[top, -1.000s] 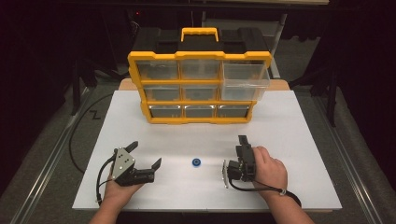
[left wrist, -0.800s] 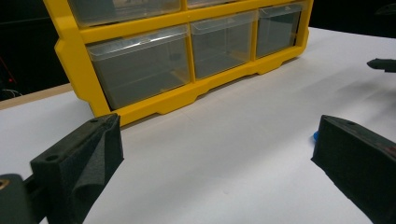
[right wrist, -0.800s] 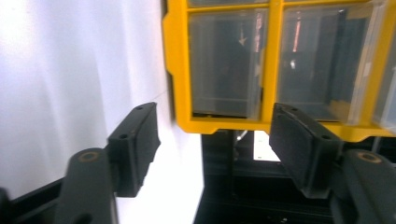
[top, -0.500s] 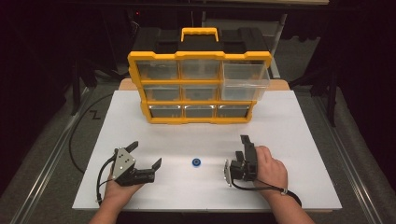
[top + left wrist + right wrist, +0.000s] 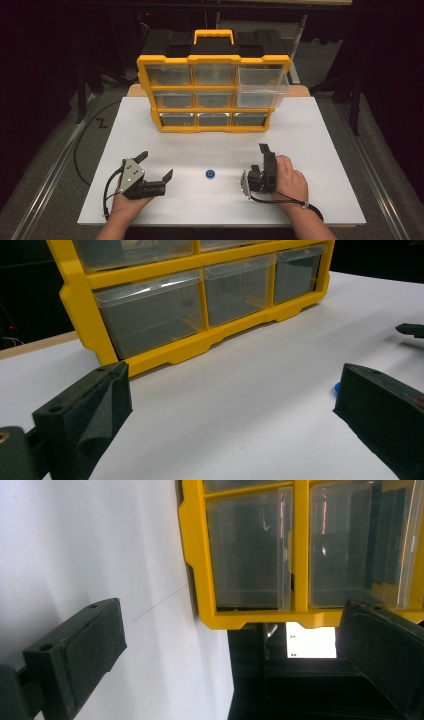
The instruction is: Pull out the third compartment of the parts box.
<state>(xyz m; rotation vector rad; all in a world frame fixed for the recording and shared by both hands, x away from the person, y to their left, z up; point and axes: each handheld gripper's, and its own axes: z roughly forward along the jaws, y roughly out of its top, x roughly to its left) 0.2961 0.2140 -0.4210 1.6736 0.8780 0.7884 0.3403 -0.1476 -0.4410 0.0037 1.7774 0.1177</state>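
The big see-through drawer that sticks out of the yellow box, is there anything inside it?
The pulled-out drawer of the yellow organizer looks empty through its clear front. Its back part sits inside the frame, hidden.

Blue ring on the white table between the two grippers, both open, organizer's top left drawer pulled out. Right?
Nearly. The drawer pulled out of the yellow organizer is the top right drawer, not the top left; the high view shows it. The blue ring does lie between the open left gripper and open right gripper.

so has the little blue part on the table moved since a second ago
No. The blue part lies at the same spot on the white table, in line below the yellow drawer organizer's middle column, between both grippers.
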